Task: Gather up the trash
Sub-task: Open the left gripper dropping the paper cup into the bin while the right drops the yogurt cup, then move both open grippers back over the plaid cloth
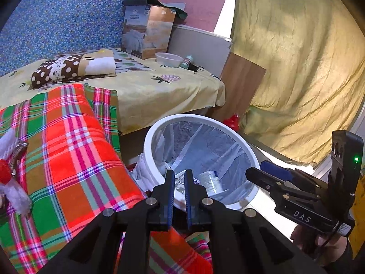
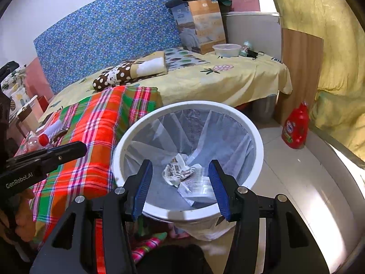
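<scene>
A white trash bin (image 1: pixel 152 134) (image 2: pixel 187 105) with a clear liner stands on the floor beside the bed. Crumpled paper (image 2: pixel 176 173) and a clear plastic container (image 1: pixel 211 180) lie at its bottom. My left gripper (image 1: pixel 179 177) (image 2: pixel 81 147) is shut with nothing between its pads, at the bin's near rim by the plaid blanket (image 1: pixel 75 150) (image 2: pixel 98 125). My right gripper (image 2: pixel 180 169) (image 1: pixel 255 169) hangs open over the bin's mouth, empty. A bottle with a red cap (image 2: pixel 43 139) (image 1: pixel 4 173) and a white wrapper (image 2: pixel 54 128) lie on the blanket.
The bed's yellow sheet (image 2: pixel 228 82) carries a folded polka-dot blanket (image 2: pixel 127 73), a cardboard box (image 2: pixel 200 27) and a plastic bowl (image 2: pixel 227 50). A red detergent bottle (image 2: pixel 295 127) stands on the floor by a wooden board (image 2: pixel 301 68) and a yellow curtain (image 1: pixel 296 68).
</scene>
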The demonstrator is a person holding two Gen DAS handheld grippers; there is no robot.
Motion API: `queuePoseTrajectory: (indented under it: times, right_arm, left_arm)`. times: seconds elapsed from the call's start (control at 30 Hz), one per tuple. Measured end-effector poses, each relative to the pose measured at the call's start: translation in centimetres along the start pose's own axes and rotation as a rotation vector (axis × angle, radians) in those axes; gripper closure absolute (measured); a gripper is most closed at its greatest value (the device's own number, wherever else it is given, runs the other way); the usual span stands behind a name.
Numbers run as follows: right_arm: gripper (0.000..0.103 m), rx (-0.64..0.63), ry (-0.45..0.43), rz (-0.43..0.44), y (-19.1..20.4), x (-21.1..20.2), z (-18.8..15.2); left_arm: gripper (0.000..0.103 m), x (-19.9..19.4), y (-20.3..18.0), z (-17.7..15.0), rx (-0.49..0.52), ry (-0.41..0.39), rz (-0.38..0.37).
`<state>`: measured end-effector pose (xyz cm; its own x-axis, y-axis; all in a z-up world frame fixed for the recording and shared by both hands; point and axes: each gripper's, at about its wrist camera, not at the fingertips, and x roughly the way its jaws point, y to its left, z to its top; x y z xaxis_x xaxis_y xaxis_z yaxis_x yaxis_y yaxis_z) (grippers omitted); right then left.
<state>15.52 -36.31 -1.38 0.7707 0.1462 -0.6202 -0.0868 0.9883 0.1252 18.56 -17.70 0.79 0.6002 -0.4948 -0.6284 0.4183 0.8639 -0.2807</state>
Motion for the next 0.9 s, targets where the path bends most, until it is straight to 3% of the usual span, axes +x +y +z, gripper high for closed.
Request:
queuePoseTrajectory:
  times: [0.43, 0.9]
  right_arm:
    - [0.050, -0.061, -0.013, 0.076, 4.0, -1.6, -0.6]
    - [0.050, -0.160, 0.022, 0.212, 9.8, -1.4, -1.7]
  left_arm:
    - [0.095, -4.4, 1.9, -2.1, -0.040, -0.026, 0.055]
    - [0.095, -9.6, 6.4, -5.7, -0.127, -0.059, 0.191]
